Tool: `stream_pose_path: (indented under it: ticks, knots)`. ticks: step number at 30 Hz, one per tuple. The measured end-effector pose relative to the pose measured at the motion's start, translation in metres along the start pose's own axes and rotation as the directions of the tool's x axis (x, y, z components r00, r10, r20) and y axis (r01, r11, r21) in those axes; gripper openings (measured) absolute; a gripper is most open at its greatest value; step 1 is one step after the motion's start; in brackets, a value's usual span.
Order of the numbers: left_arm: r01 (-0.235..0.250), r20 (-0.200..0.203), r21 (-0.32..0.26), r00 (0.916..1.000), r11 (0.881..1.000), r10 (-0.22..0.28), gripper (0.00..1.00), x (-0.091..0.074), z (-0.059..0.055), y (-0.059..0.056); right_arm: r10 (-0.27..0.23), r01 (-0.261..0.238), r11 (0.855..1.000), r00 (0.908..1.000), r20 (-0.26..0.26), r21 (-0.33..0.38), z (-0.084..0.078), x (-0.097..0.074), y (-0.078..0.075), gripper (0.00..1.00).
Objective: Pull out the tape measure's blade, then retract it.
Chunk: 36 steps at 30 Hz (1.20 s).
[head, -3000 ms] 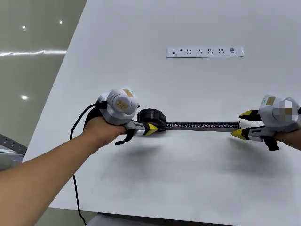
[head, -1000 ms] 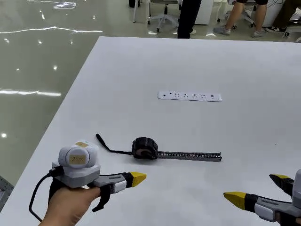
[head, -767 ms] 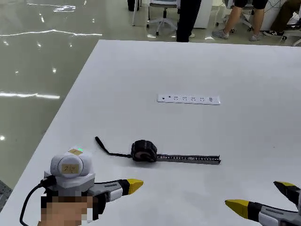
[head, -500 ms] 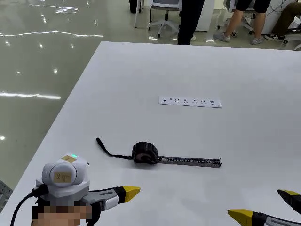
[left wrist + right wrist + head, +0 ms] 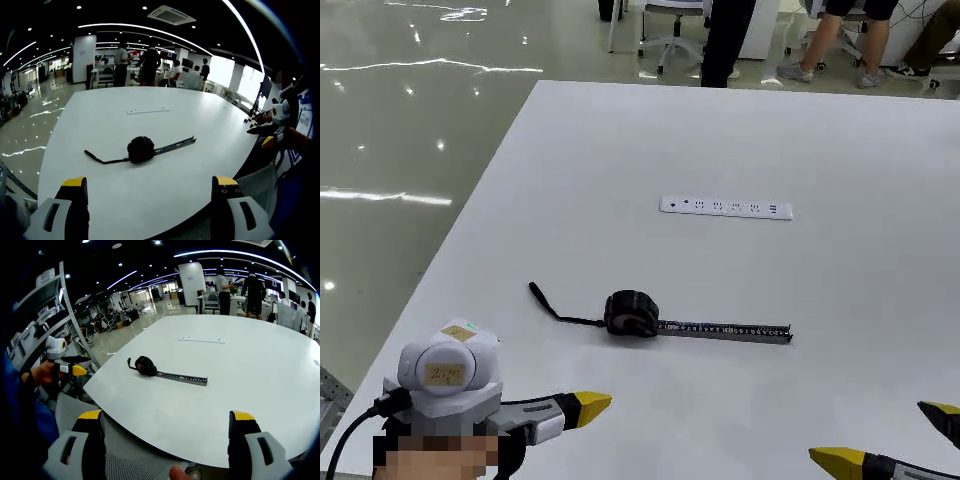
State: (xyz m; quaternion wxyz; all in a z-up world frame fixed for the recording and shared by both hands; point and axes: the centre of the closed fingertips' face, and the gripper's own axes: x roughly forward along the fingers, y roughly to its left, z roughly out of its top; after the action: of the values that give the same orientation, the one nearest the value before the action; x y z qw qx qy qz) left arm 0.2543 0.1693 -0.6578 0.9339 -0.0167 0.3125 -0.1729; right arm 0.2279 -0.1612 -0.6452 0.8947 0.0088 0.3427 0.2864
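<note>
Both gripper views give you the jaw gap that the head view cuts off at its bottom edge; left gripper (image 5: 150,182) is spread wide, holding nothing; right gripper (image 5: 167,415) same deal; the black tape measure (image 5: 632,313) sits on the white counter (image 5: 620,150), well apart from both; its blade (image 5: 725,331) lies pulled out flat to the right, its strap (image 5: 550,303) trails left; a power strip (image 5: 726,208) lies beyond it

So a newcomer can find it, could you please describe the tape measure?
On the large white table, look nearer the front edge than the flat white power strip. The tape measure is the round black case, with a thin strap on one side and its blade pulled out flat on the other.
</note>
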Motion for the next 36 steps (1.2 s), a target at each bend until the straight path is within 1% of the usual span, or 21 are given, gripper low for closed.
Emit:
stream_pose_path:
  ticks: [2, 5, 7, 10, 13, 17, 19, 23, 25, 26, 27, 28, 30, 31, 35, 36]
  knots:
    - [-0.001, -0.003, 0.003, 1.0000, 1.000, 0.001, 1.00, 0.001, 0.000, -0.003, 0.002, -0.002, 1.000, 1.0000, 0.005, 0.004, 0.000, -0.001, -0.002, 1.00]
    - [-0.005, 0.002, -0.019, 1.0000, 1.000, 0.005, 1.00, 0.000, 0.003, -0.004, 0.005, -0.005, 1.000, 1.0000, 0.000, 0.011, -0.002, -0.002, -0.006, 1.00]
    - [-0.010, -0.009, -0.012, 0.9999, 1.000, 0.010, 1.00, 0.001, 0.004, -0.004, 0.009, -0.009, 1.000, 1.0000, -0.003, 0.011, -0.003, -0.002, -0.005, 1.00]
    - [-0.011, -0.014, -0.017, 0.9998, 1.000, 0.011, 1.00, 0.001, 0.005, -0.005, 0.017, -0.017, 1.000, 0.9998, -0.008, 0.012, -0.003, 0.001, -0.004, 1.00]
    - [-0.016, -0.025, -0.010, 0.9996, 1.000, 0.016, 1.00, 0.001, 0.005, -0.004, 0.020, -0.019, 1.000, 0.9997, -0.014, 0.017, -0.003, 0.004, -0.001, 1.00]
    - [-0.020, -0.025, -0.015, 0.9995, 1.000, 0.020, 1.00, 0.003, 0.008, 0.000, 0.017, -0.016, 1.000, 0.9998, -0.012, 0.025, 0.000, 0.006, 0.000, 1.00]
    - [-0.023, -0.024, -0.019, 0.9994, 1.000, 0.023, 1.00, 0.004, 0.009, 0.000, 0.010, -0.010, 1.000, 0.9998, -0.020, 0.021, 0.002, 0.005, 0.000, 1.00]
    - [-0.016, -0.016, -0.004, 0.9997, 1.000, 0.016, 1.00, 0.008, 0.009, -0.008, -0.006, 0.006, 1.000, 0.9999, -0.014, -0.006, 0.007, 0.004, 0.000, 1.00]
    - [-0.006, -0.018, 0.000, 0.9998, 1.000, 0.006, 1.00, 0.010, 0.007, -0.013, -0.023, 0.022, 0.999, 0.9991, -0.036, -0.029, 0.003, 0.006, -0.002, 1.00]
    - [-0.001, -0.023, 0.024, 0.9997, 1.000, 0.002, 1.00, 0.012, 0.005, -0.017, -0.020, 0.019, 0.999, 0.9994, -0.030, -0.036, 0.004, 0.008, -0.001, 1.00]
    - [0.001, -0.031, 0.036, 0.9995, 0.999, 0.000, 1.00, 0.013, 0.003, -0.019, -0.017, 0.016, 0.999, 0.9994, -0.029, -0.032, 0.003, 0.009, -0.002, 0.99]
    - [-0.006, -0.035, 0.034, 0.9993, 0.999, 0.007, 1.00, 0.015, 0.001, -0.020, -0.014, 0.012, 1.000, 0.9992, -0.038, -0.029, 0.002, 0.011, -0.001, 0.99]
    - [-0.007, -0.042, 0.020, 0.9991, 1.000, 0.008, 1.00, 0.016, -0.002, -0.021, -0.009, 0.007, 0.999, 0.9992, -0.038, -0.042, 0.002, 0.013, -0.001, 0.99]
    - [-0.014, -0.047, 0.009, 0.9988, 1.000, 0.014, 1.00, 0.016, -0.002, -0.021, -0.001, -0.001, 0.999, 0.9991, -0.042, -0.037, 0.001, 0.015, -0.001, 1.00]
    - [-0.058, -0.045, -0.006, 0.9974, 0.998, 0.057, 0.99, 0.014, 0.001, -0.022, 0.022, -0.024, 0.999, 0.9989, -0.042, -0.035, 0.004, 0.021, -0.003, 1.00]
    - [-0.072, -0.049, -0.009, 0.9962, 0.997, 0.072, 0.99, 0.014, 0.001, -0.022, 0.029, -0.030, 0.999, 0.9986, -0.045, -0.038, 0.004, 0.024, -0.004, 1.00]
